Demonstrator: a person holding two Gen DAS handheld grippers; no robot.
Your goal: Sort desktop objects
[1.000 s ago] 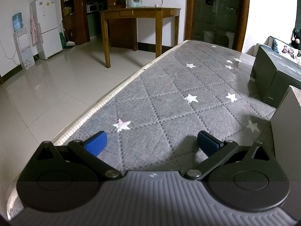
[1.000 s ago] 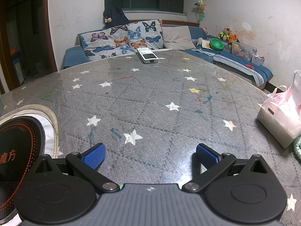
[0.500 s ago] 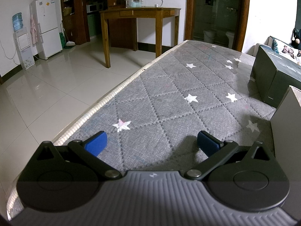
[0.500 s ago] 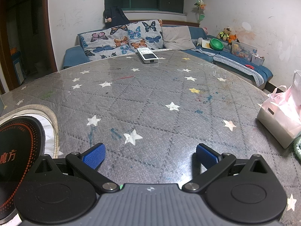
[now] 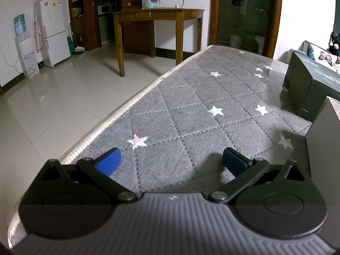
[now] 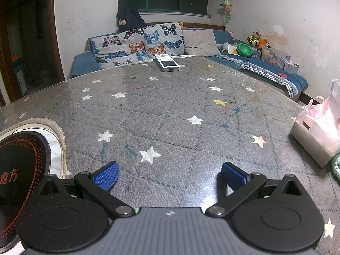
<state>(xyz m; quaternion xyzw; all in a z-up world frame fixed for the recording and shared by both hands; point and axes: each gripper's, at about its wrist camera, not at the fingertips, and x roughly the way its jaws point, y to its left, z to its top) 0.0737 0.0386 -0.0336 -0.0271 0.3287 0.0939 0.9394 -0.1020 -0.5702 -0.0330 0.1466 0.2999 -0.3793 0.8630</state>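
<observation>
My left gripper [image 5: 171,161] is open and empty, low over the grey star-patterned table [image 5: 201,110]. A dark green box [image 5: 312,89] stands at the right, with a grey box [image 5: 325,142] in front of it, close to my right finger. My right gripper [image 6: 170,175] is open and empty over the same table cover [image 6: 170,110]. A white remote control [image 6: 166,63] lies at the far edge. A black round disc with orange print [image 6: 21,165] lies on a round mat [image 6: 57,140] at the left. A pink and white bag [image 6: 318,136] stands at the right.
The table's left edge [image 5: 119,114] drops to a tiled floor; a wooden table [image 5: 157,21] and a fridge [image 5: 54,29] stand beyond. A sofa with butterfly cushions [image 6: 138,42] runs behind the table. A green ring-shaped thing [image 6: 336,167] shows at the right edge.
</observation>
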